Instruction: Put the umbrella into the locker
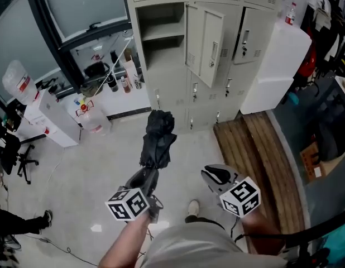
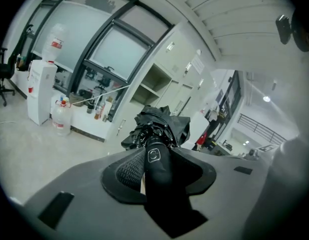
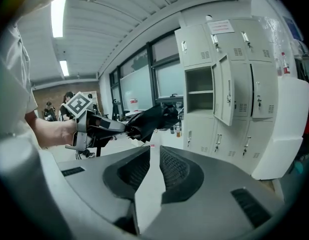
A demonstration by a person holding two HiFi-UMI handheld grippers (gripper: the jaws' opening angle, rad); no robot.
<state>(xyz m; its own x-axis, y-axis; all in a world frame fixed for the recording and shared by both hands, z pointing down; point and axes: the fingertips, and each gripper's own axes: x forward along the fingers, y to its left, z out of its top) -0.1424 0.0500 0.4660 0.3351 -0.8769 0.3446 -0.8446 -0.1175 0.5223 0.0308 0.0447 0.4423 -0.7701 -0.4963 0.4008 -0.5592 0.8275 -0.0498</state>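
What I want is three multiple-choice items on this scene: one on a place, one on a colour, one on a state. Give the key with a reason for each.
1. Where is the folded umbrella?
A. in the left gripper
B. inside a locker
C. lying on the floor

2. What colour is it?
A. red
B. black
C. yellow

3. The right gripper is:
A. clamped on a bottle
B. wide open
C. shut, with nothing in it

Key:
1 A: the left gripper view shows that gripper's jaws clamped on it.
2 B: it is black all over in every view.
3 C: the right gripper view shows its jaws together with nothing between them.
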